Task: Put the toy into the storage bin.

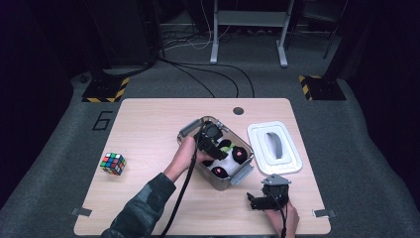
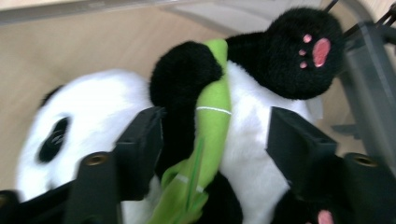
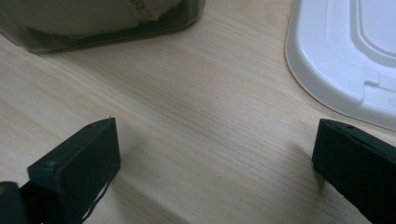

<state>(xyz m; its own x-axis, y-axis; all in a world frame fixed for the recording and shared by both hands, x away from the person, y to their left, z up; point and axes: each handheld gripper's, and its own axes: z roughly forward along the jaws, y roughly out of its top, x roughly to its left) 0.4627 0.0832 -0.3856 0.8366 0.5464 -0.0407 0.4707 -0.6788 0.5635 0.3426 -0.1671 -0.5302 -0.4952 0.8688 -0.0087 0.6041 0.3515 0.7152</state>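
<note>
A black-and-white plush panda lies in a clear plastic box at the middle of the table. My left gripper reaches down into the box. In the left gripper view its jaws stand apart on either side of the panda, which hugs a green bamboo stalk; the pads do not press on it, so the left gripper is open. My right gripper rests near the front right of the table, and in the right gripper view it is wide open over bare wood.
The box's white lid lies flat to the right of the box, just ahead of the right gripper. A Rubik's cube sits at the table's left. The wooden table has free room at the back left and front middle.
</note>
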